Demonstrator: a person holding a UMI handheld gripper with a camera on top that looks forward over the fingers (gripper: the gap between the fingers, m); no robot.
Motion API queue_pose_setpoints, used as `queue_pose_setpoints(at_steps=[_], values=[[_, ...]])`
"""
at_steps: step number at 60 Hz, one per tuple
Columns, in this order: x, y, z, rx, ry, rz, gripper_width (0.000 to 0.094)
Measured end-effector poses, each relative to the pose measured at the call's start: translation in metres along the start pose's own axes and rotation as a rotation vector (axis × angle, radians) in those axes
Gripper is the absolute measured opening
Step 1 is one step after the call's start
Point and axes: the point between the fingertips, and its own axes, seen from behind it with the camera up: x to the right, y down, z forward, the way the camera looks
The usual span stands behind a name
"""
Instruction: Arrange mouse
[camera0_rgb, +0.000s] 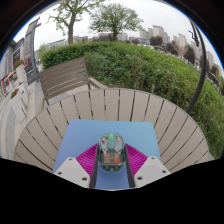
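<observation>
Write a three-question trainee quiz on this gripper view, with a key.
1. True or false: the mouse lies between the gripper fingers.
2. What does the mouse rest on? A) bare wooden slats B) a blue mat C) the bench seat
3. Fill in: beyond the round wooden table stands a wooden ____, in front of the green hedge.

Key:
1. True; the pink pads flank it closely, though whether both press on it cannot be told.
2. B
3. bench
</observation>
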Motion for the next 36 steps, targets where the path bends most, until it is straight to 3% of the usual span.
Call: queue_pose_setpoints(at_steps=[3,4,7,9,25,36], values=[[0.000,0.004,-0.001,-0.013,-0.004,-0.017,0.0491],[-0.001,0.005,-0.003,-0.017,-0.009,-0.025,0.0557],[0.003,0.011,-0.012,-0.047,0.000,-0.040,0.0873],[0.003,0.015,-0.021,-0.063,-0.005,-0.043,0.0822],[0.014,0.057,-0.181,-0.093,-0.097,-0.092,0.0845],[0.041,0.103,-0.282,-0.130,-0.087,-0.102,0.0848]])
